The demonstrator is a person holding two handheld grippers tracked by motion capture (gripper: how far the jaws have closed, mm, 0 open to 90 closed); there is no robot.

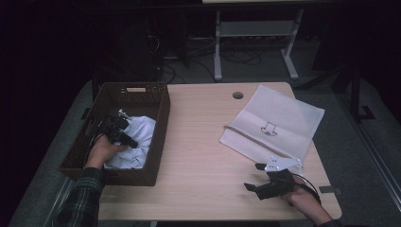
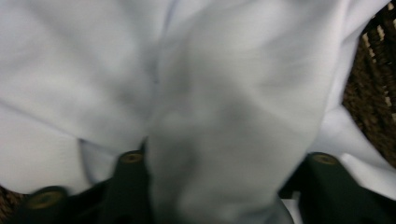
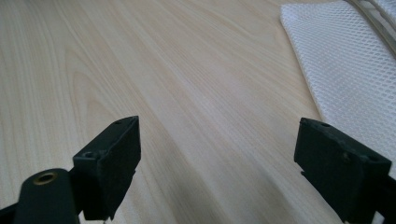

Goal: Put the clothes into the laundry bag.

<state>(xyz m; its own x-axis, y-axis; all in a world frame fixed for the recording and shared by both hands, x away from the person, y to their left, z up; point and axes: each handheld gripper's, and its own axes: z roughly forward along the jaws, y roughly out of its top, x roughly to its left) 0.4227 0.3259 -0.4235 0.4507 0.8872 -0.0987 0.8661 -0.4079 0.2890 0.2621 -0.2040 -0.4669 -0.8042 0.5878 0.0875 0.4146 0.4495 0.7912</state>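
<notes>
A brown wicker basket (image 1: 160, 135) stands on the table's left side with a white cloth (image 1: 143, 126) crumpled in it. My left gripper (image 1: 128, 140) reaches down into the basket onto the cloth. In the left gripper view the jaws stand wide apart, and a thick fold of the cloth (image 2: 210, 70) bulges into my left gripper (image 2: 224, 186) between them. My right gripper (image 1: 254, 176) rests low over the table's front right, open. Between its jaws in the right gripper view, my right gripper (image 3: 217, 158) holds nothing but bare wood.
A flat white mesh bag (image 1: 274, 123) with a small dark print lies on the table's right side; its edge (image 3: 345, 74) is just right of my right gripper. The basket's weave (image 2: 373, 93) shows at the cloth's right. A grommet hole (image 1: 238, 95) sits near the far edge.
</notes>
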